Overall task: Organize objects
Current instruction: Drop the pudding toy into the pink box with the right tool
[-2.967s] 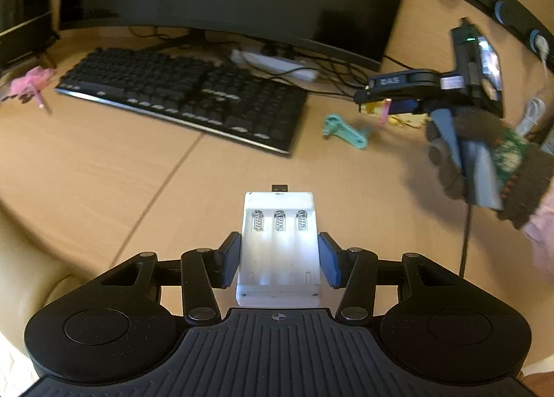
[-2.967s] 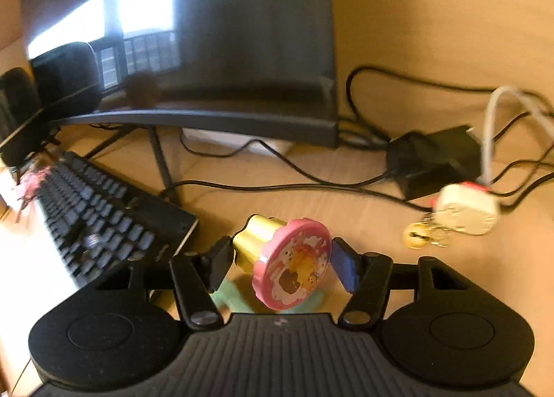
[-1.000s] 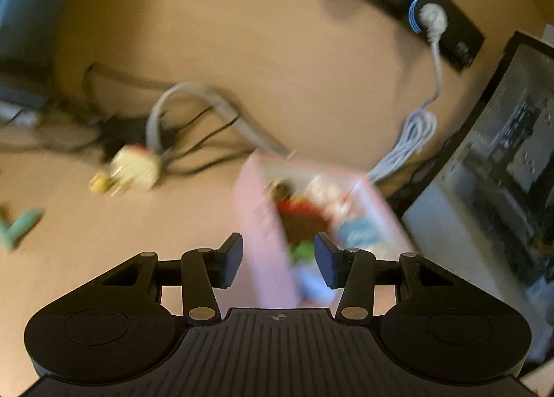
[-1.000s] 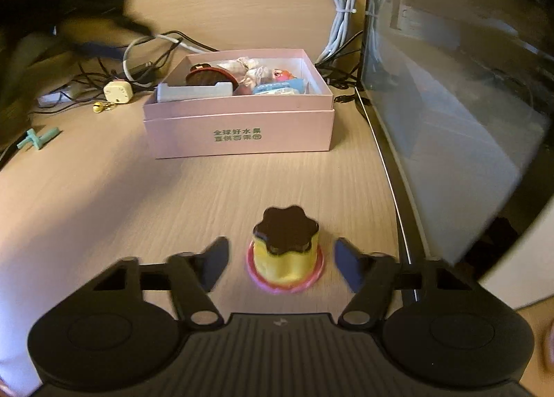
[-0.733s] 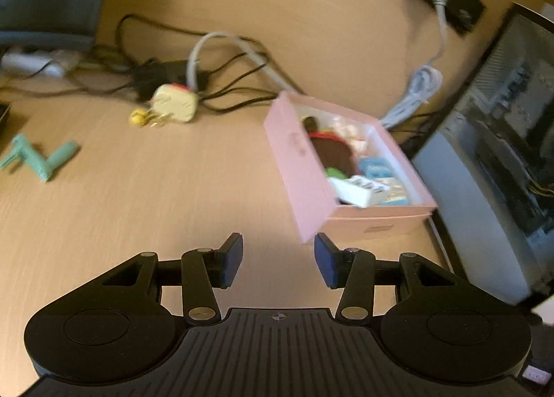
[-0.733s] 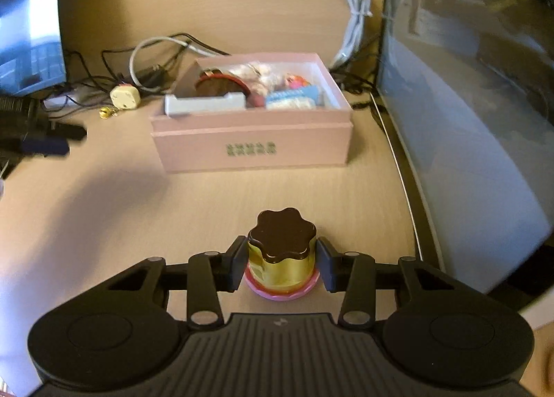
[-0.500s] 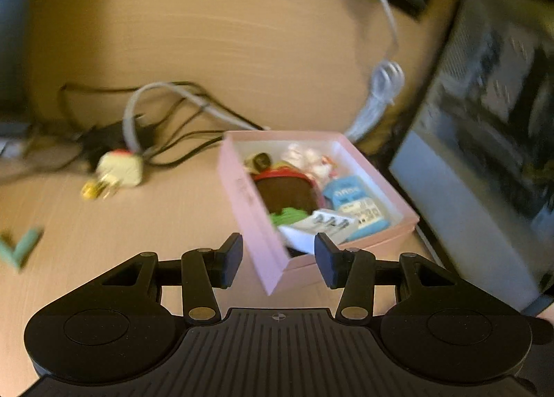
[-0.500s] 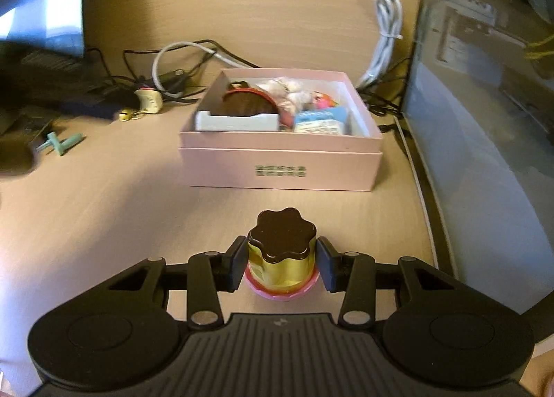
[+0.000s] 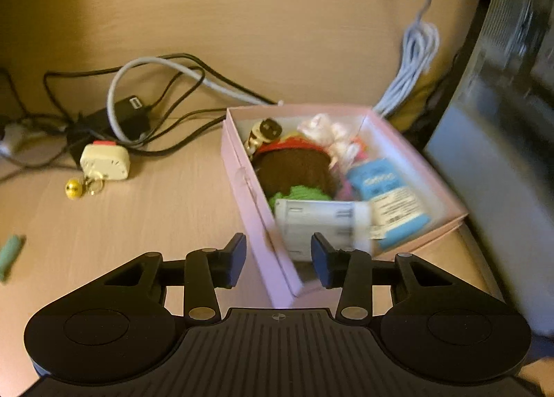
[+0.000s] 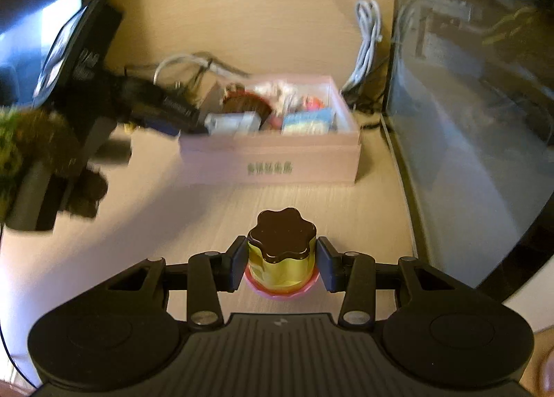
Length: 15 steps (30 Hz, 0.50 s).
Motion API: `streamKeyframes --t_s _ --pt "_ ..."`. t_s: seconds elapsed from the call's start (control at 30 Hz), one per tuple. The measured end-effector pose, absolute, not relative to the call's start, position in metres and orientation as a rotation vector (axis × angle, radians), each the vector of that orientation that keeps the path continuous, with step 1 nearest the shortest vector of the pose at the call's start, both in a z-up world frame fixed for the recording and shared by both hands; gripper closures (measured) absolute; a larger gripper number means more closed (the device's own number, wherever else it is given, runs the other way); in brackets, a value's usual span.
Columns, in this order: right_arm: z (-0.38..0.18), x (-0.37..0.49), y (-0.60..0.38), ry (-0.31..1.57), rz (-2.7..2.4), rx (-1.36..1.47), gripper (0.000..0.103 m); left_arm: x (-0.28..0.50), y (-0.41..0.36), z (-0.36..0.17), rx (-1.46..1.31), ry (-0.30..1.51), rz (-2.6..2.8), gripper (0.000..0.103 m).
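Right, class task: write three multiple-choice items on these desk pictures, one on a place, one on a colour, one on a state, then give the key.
1. Where does the white battery holder lie?
A in the pink box
B on a keyboard
C under a chair

2. What colour is the lid of the gold pudding toy?
A white
B dark brown
C blue

3. What are the right tongs doing?
A hanging empty
B gripping a cable
C gripping the pudding toy

Key: A, it rests among the box's contents; B, the scalloped top is dark brown; C, both pads press its sides.
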State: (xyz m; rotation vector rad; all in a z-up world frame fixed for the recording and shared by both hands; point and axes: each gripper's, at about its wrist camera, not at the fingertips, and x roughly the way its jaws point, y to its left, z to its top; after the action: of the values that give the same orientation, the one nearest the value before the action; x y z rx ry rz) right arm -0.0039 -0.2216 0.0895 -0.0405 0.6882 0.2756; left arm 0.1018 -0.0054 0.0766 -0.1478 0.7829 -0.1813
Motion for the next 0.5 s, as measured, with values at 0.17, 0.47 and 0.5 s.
streamKeyframes --t_s 0.17,0.47,0.5 --pt "0.132 0.037 -0.204 0.505 0.275 -0.06 0.061 0.055 0.028 0.092 -0.257 0.759 -0.17 0.058" --pt "0.174 0.134 -0.158 0.369 0.267 0.026 0.046 -0.033 0.124 0.073 -0.349 0.795 0.093 0.058" --pt "0.172 0.133 -0.154 0.374 0.283 0.036 0.04 -0.039 0.136 0.069 -0.381 0.802 0.133 0.058"
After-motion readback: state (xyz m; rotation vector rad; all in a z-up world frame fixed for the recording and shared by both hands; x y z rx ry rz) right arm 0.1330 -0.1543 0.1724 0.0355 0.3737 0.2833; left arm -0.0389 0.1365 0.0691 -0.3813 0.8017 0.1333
